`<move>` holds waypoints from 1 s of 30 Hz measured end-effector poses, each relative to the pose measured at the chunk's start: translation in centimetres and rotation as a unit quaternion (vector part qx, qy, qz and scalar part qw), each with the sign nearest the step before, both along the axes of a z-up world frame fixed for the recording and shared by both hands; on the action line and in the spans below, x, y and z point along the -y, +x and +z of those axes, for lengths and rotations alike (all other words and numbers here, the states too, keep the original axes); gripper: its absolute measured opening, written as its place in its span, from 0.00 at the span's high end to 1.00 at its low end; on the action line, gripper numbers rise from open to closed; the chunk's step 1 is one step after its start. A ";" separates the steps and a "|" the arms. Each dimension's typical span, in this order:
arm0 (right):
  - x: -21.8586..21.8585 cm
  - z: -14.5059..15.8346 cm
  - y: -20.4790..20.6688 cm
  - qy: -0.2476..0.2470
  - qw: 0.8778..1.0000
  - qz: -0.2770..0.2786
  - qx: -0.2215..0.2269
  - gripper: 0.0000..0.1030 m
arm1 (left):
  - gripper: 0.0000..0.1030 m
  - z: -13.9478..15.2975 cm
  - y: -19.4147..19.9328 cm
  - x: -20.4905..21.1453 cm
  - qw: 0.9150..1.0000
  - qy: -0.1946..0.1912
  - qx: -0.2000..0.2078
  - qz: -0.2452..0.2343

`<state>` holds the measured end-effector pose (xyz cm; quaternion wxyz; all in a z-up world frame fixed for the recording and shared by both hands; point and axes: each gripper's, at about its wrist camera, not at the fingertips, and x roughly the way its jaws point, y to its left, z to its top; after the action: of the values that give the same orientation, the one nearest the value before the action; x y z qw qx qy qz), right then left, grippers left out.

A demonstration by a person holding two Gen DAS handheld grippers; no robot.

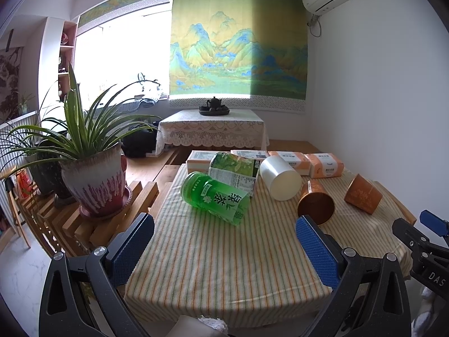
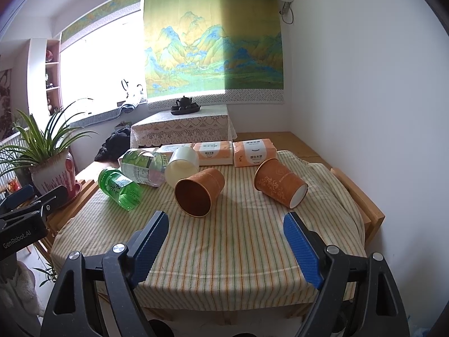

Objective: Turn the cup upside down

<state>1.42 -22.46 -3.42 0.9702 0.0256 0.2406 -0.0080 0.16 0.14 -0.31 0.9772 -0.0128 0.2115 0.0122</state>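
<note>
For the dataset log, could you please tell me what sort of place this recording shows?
Probably a lived-in home tea or sitting room: a dark teapot set on a lace-covered low table, a large green landscape-painting blind and potted spider plants by the window.

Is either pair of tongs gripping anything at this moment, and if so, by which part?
Nothing is held. The left tongs and right tongs are both open above the striped tablecloth; the cups lie on their sides beyond them, untouched.
</note>
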 end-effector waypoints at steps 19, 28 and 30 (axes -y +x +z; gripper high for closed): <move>-0.3 -0.1 0.1 -0.002 1.000 -0.001 -0.005 0.22 | 0.01 -0.2 0.0 0.1 1.000 0.001 -0.002 -0.002; -0.4 -0.2 0.2 -0.002 1.000 -0.001 -0.006 0.22 | 0.01 -0.3 0.1 0.2 1.000 0.000 -0.004 -0.004; -0.4 -0.2 0.2 -0.001 1.000 -0.001 -0.006 0.22 | 0.01 -0.4 0.2 0.2 1.000 0.000 -0.004 -0.004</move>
<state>1.66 -22.06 -3.60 0.9687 0.0245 0.2467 -0.0093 0.35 -0.04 -0.69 0.9764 -0.0117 0.2156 0.0079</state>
